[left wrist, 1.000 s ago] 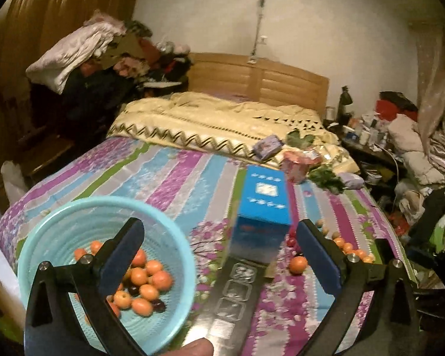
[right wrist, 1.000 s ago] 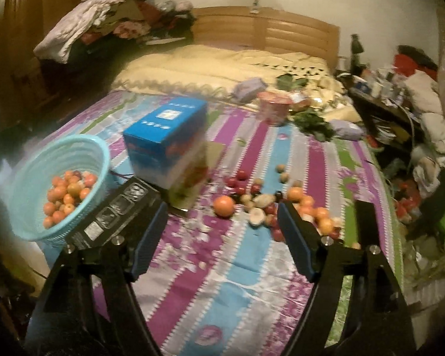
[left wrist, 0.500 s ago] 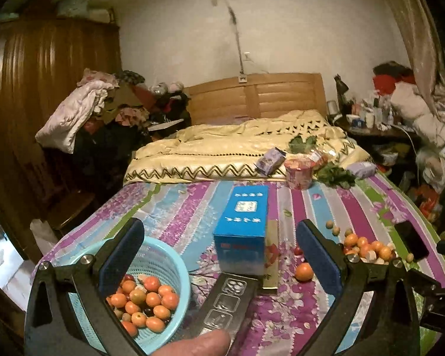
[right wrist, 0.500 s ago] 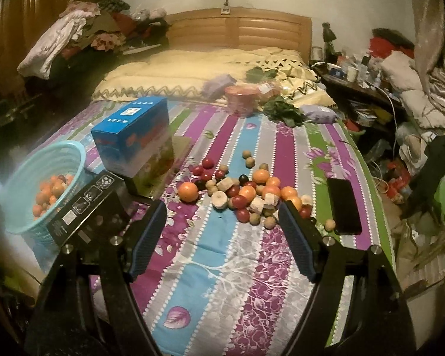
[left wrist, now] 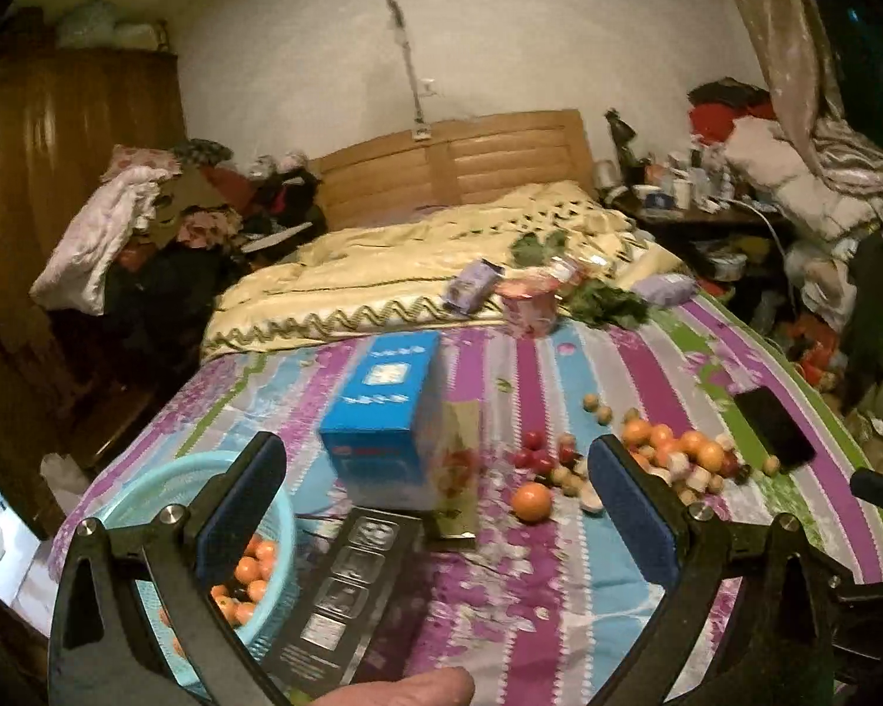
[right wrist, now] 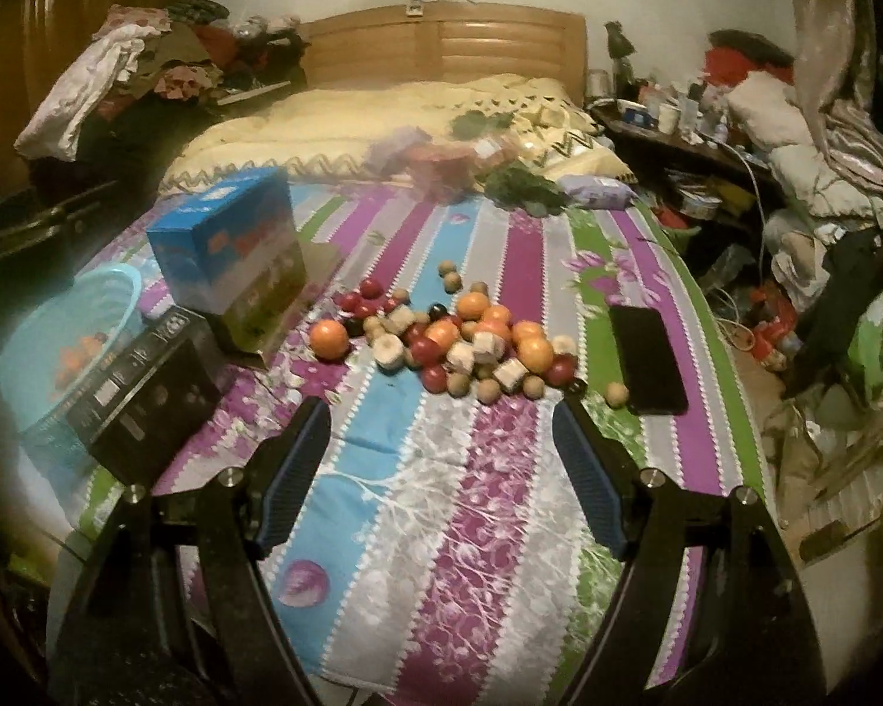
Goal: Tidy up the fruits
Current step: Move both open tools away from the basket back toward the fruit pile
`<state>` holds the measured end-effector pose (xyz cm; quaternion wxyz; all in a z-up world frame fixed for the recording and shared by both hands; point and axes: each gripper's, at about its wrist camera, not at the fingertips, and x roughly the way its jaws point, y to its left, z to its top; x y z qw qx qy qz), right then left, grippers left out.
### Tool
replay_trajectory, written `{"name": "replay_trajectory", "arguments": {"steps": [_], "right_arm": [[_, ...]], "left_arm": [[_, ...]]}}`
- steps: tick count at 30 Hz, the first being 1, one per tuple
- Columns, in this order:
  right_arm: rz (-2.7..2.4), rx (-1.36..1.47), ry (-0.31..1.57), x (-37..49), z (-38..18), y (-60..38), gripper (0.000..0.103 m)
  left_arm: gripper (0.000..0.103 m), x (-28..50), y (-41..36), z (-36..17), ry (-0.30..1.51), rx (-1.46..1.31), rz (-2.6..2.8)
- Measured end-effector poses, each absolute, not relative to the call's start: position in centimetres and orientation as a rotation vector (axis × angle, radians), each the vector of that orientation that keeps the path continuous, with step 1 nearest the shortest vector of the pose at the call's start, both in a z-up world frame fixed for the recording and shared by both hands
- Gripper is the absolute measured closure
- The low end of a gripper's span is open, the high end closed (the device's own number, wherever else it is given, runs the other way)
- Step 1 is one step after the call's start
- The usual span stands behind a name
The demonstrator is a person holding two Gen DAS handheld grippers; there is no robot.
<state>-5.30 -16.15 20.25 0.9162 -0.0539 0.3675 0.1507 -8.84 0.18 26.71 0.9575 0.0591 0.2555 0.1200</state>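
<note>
The bed (right wrist: 500, 470), under a striped floral sheet, carries everything noted here. On its left half a blue box (right wrist: 229, 247) stands upright, with a black box (right wrist: 147, 394) lying just in front of it. A light blue basket (left wrist: 147, 500) sits at the near left edge, holding small orange fruits (left wrist: 250, 579) inside. A black phone (right wrist: 647, 353) lies flat toward the right side. The loose fruit pile (right wrist: 471, 347) is spread mid-sheet between the blue box and the phone: orange, red and tan pieces, several touching. One orange (right wrist: 328, 339) lies slightly apart at the pile's left. My left gripper (left wrist: 435, 506) hangs above the black box, jaws spread wide, nothing between them. My right gripper (right wrist: 441, 465) hovers short of the pile, likewise spread and carrying nothing.
</note>
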Motion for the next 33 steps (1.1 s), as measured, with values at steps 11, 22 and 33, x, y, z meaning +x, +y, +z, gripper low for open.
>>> {"name": "replay_trajectory", "arguments": {"steps": [11,22,33], "right_arm": [[0.25,-0.089,0.795,-5.7,19.1,-19.3,0.024],[0.246,-0.09,0.851,-6.1,17.4,-19.5,0.024],[0.245,-0.092,0.879,-6.2,16.8,-19.6,0.024]], "left_arm": [[0.0,-7.8,-2.9,22.6,0.674,0.016,0.101],[0.0,-7.1,-4.0,17.7,0.869,-0.04,0.014],[0.0,-6.3,-3.8,14.6,0.992,-0.077,-0.001]]}}
